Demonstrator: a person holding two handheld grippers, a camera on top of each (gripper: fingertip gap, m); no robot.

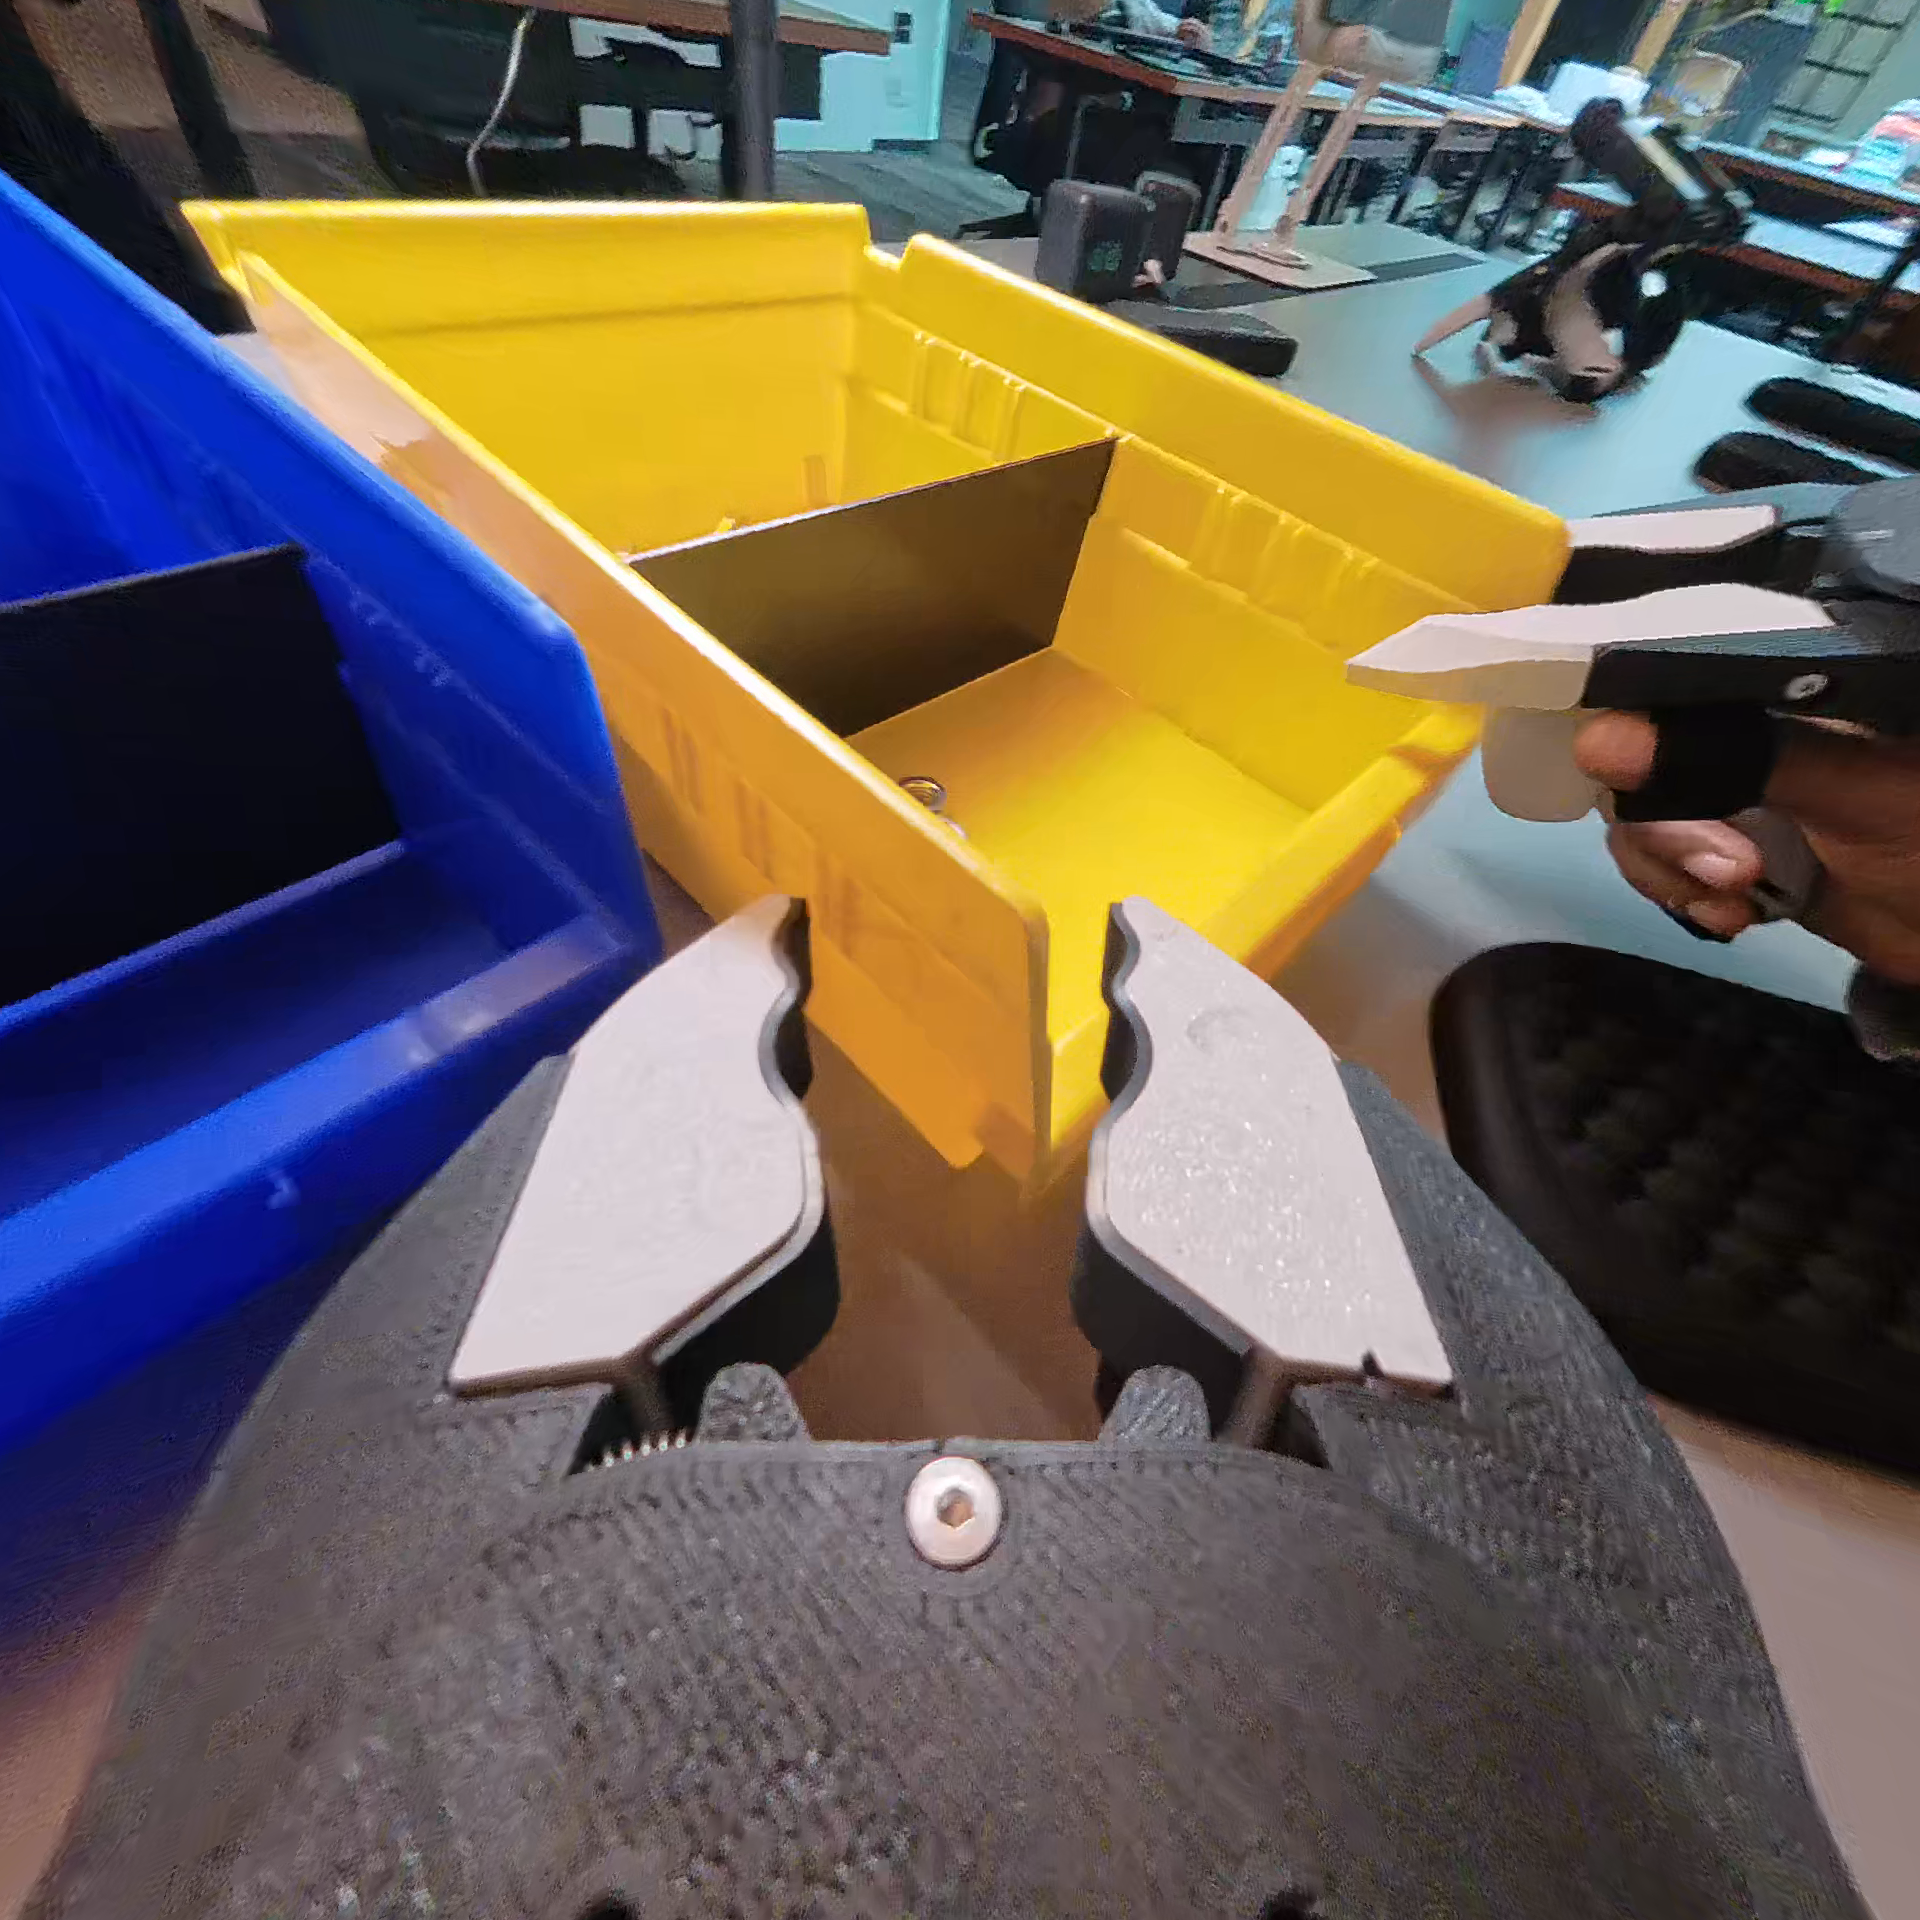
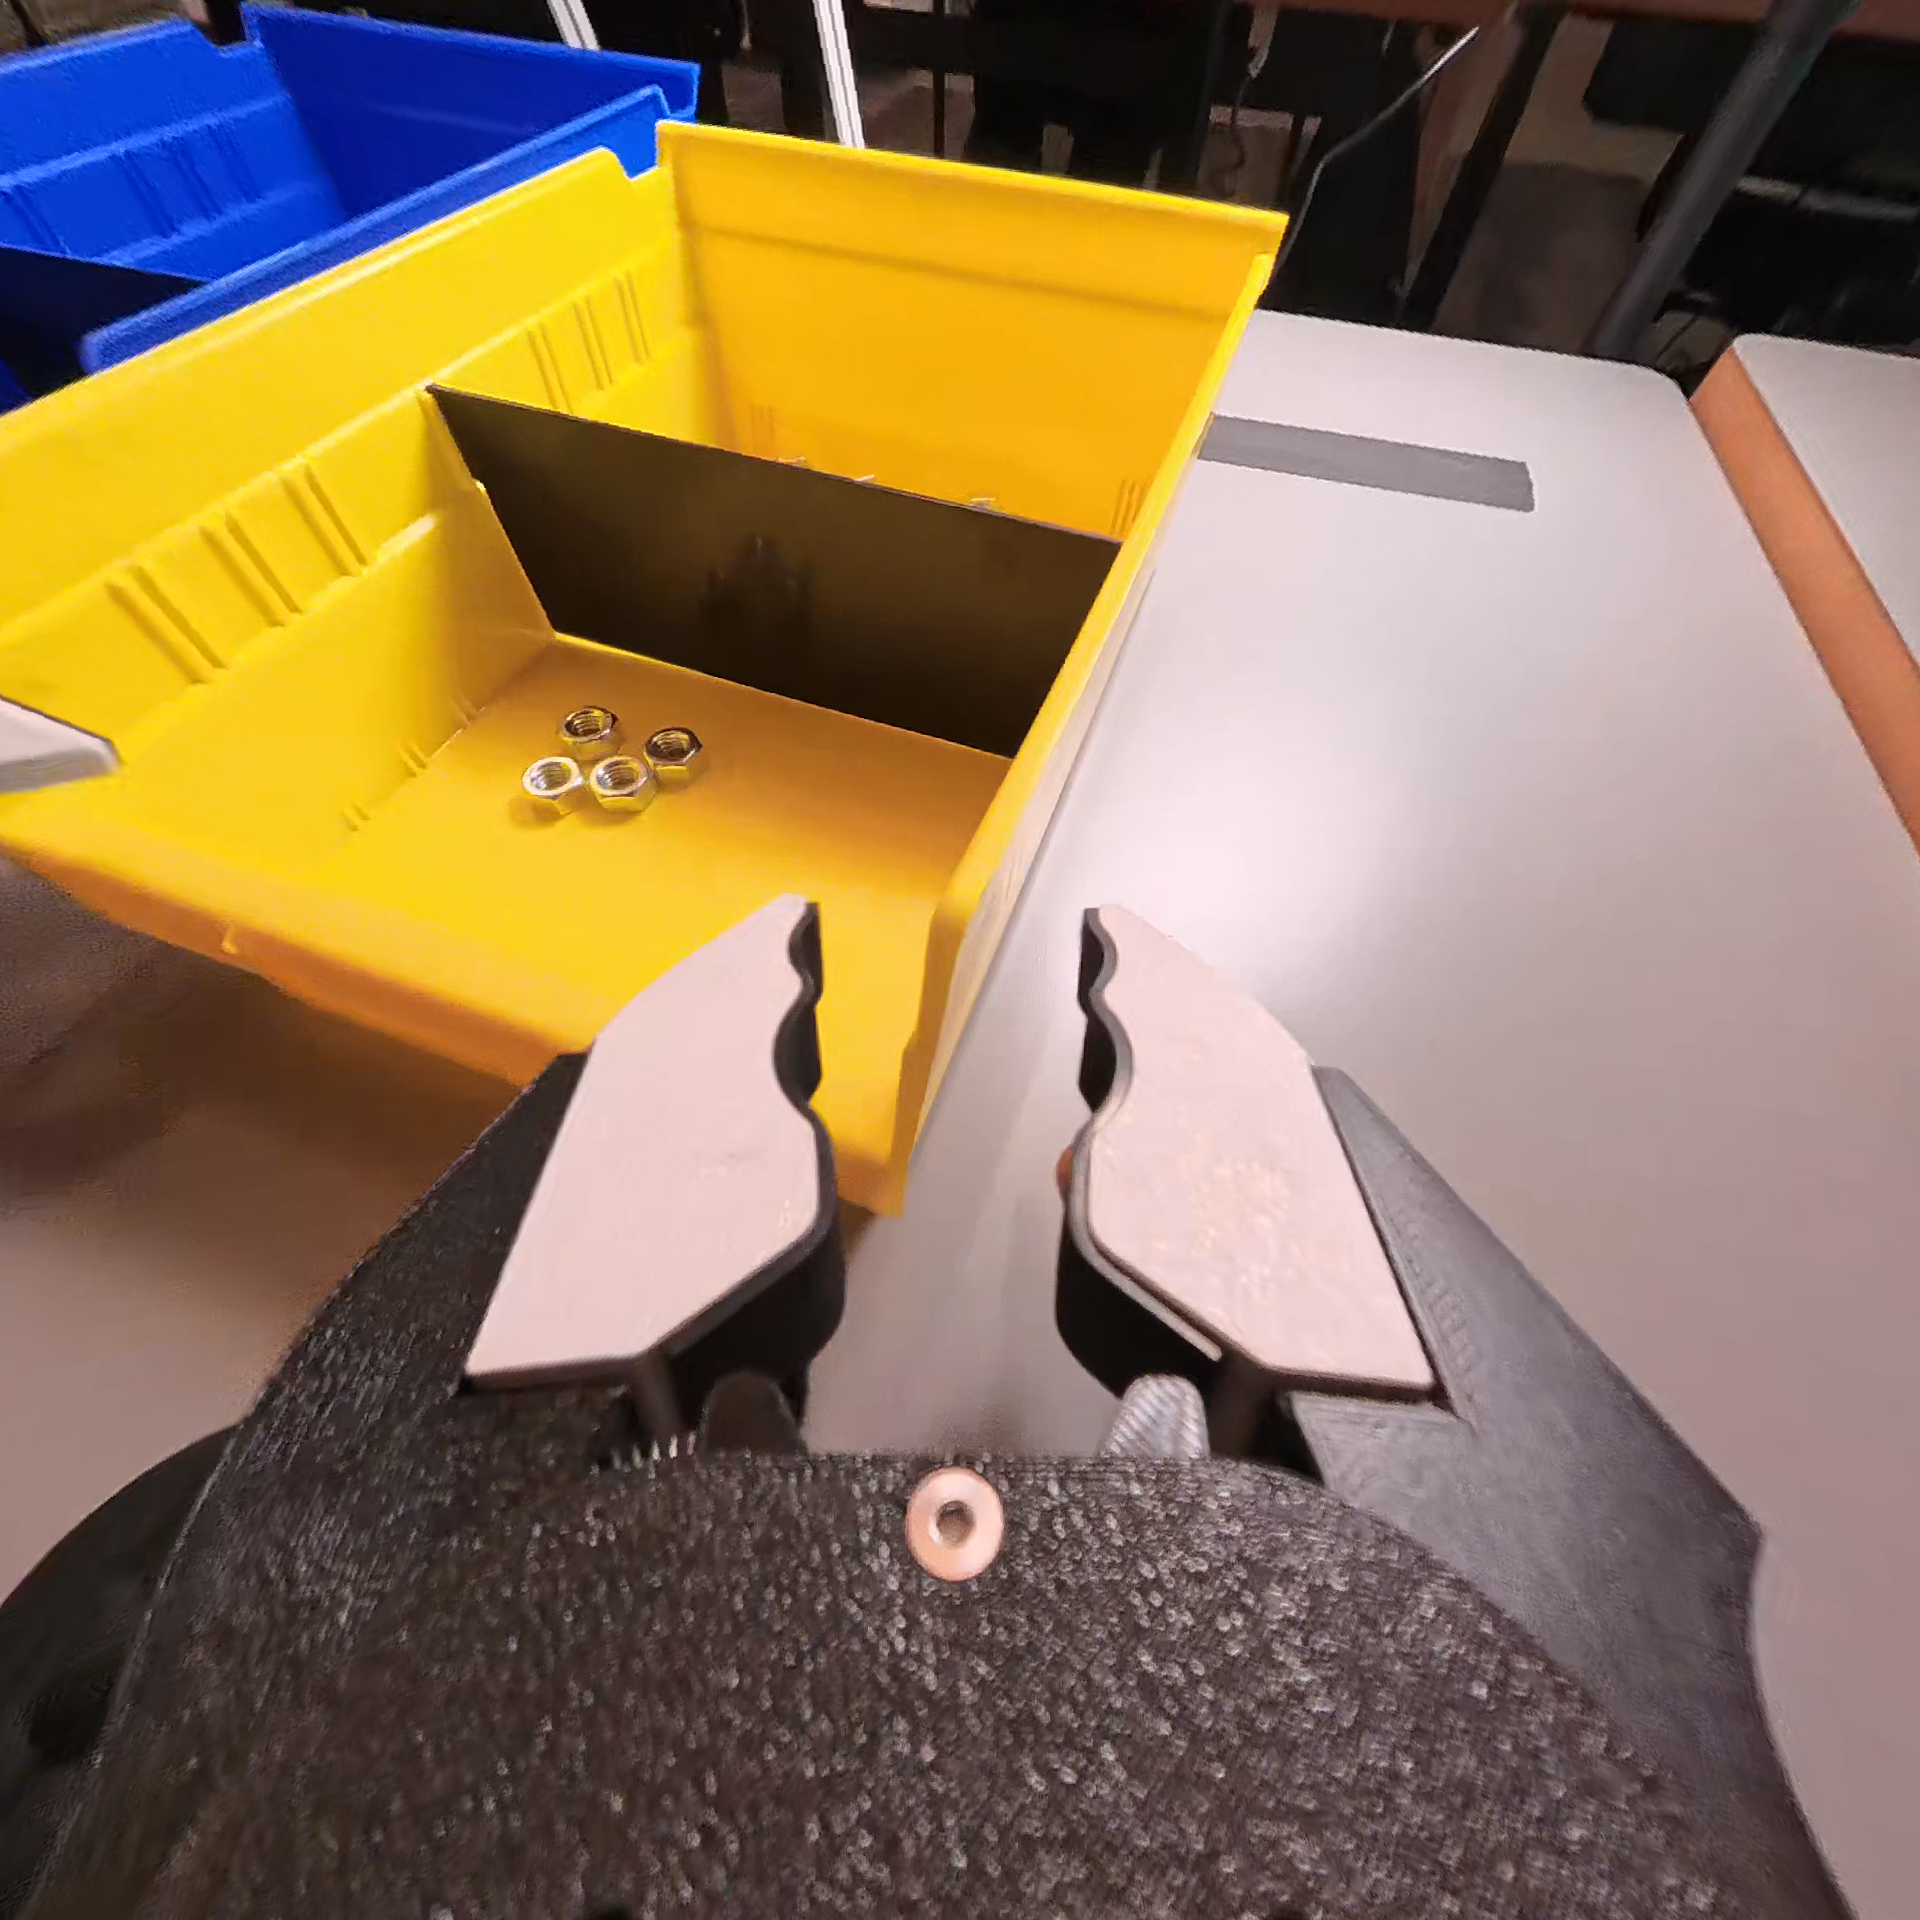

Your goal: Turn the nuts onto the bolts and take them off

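Both grippers, left gripper and right gripper, gaping wide, holding nothing. Clustered nuts in yellow bin: risk of pinching two, or one slipping.

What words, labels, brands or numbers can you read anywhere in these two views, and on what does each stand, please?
None can be read.
On the yellow bin, the blue bin and the nuts, no writing shows, only moulded ridges on the bin walls.
On the small dark box at the back there is a greenish patch, too blurred to read.
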